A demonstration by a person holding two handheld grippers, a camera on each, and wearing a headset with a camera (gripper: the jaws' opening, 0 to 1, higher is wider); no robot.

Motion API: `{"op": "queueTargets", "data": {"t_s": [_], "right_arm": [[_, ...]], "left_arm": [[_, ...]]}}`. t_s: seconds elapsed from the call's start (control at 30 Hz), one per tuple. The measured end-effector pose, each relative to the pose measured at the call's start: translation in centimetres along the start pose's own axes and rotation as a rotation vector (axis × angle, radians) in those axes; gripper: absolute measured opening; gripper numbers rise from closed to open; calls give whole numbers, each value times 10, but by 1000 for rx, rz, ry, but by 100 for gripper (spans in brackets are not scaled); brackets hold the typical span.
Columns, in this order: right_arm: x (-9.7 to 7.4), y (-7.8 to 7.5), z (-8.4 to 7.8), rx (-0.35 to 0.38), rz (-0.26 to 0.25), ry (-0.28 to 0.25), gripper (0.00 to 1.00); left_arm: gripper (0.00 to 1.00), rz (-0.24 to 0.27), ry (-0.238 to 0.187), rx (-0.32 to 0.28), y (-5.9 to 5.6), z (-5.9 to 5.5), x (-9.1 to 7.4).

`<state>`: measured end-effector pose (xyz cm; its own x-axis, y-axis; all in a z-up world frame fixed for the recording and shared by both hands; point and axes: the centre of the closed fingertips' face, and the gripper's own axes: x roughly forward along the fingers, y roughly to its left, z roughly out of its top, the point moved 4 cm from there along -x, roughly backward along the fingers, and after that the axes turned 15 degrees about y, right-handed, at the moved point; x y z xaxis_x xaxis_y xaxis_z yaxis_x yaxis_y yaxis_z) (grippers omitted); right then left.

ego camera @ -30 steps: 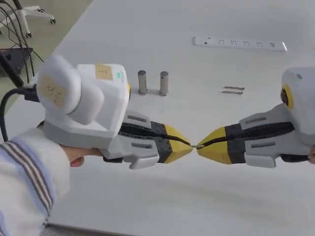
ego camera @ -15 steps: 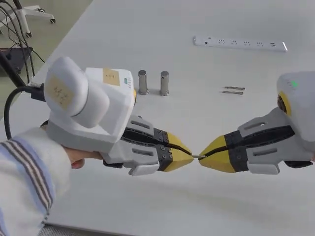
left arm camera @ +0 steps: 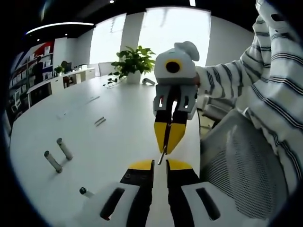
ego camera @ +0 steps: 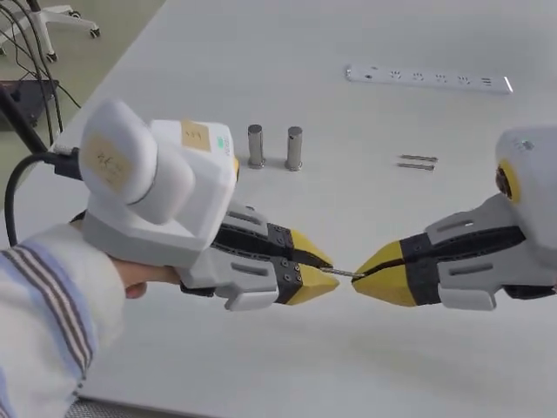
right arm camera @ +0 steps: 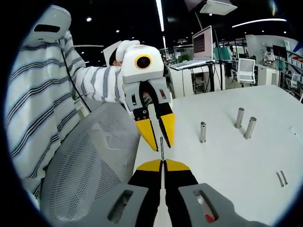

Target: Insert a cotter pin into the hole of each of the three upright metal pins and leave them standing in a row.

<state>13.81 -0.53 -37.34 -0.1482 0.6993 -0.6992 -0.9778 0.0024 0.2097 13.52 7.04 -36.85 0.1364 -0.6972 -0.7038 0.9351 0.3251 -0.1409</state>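
two grippers meet nose to nose above the white table. the right gripper has its yellow jaws pressed together on a thin cotter pin, which sticks out of the tips toward the left gripper. the left gripper's jaws stand a little apart. the free end of the cotter pin reaches into the gap between them, and whether it touches either jaw i cannot tell. in the right gripper view the gap shows plainly, with the pin's end between the two yellow tips. a hand in a striped sleeve holds the left gripper, and a black cable runs from its back end.

in the right gripper view three pins stand upright on the table beyond the grippers: a single metal pin nearer, and the paired metal pins close together farther off, well apart from the single one. in the head view the pair stands just past the left gripper's bulky white body, which covers the table in front of it. two spare cotter pins lie side by side to the right of the pair, near but not touching it. a white power strip lies farther back. a mesh chair back stands behind the left gripper, off the table's edge, and a potted plant sits at the table's far end.
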Motion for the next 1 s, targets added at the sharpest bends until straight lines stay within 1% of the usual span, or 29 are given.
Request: {"op": "queueTargets", "data": {"t_s": [0.07,0.13,0.17,0.23,0.27,0.3,0.33,0.37,0.4,0.43,0.47,0.57,0.67,0.7,0.73,0.8,0.9,1.0], "right_arm": [[1,-3,0,6,-12,1,0],[3,-7,3,16,-30,-8,0],[4,-11,4,20,-48,-12,0],[5,-19,5,15,-104,-11,0],[8,-23,4,22,-119,2,0],[9,-25,4,21,-133,6,0],[11,-30,4,13,-159,14,0],[13,-32,5,10,-170,20,0],[15,-35,5,0,-192,33,0],[17,-38,5,-9,-205,43,0],[20,-40,5,-11,-213,53,0],[26,-45,8,-12,-228,60,0],[32,-50,11,-15,-248,70,0],[34,-53,11,-21,-263,81,0],[35,-54,11,-24,-269,86,0],[39,-58,12,-27,-285,105,0],[45,-63,14,-26,-292,108,0],[49,-71,16,-47,-315,125,0]], "left_arm": [[13,24,4,-7,6,-3,-3],[15,42,2,-25,12,-6,-7],[15,60,3,-31,17,-8,-9],[18,97,9,-36,26,-12,-13],[21,132,9,-39,33,-15,-16],[23,145,9,-42,37,-16,-19],[25,162,8,-45,42,-19,-22],[26,174,7,-46,45,-20,-24],[27,198,7,-51,52,-23,-28],[27,210,9,-53,55,-26,-30],[27,226,15,-56,61,-29,-32],[28,261,32,-55,73,-37,-37],[27,284,48,-44,83,-43,-41],[27,292,55,-40,87,-45,-42],[27,295,57,-38,88,-45,-42],[25,301,72,-27,94,-48,-42],[22,292,92,1,100,-51,-39],[19,269,111,20,104,-52,-36]]}}
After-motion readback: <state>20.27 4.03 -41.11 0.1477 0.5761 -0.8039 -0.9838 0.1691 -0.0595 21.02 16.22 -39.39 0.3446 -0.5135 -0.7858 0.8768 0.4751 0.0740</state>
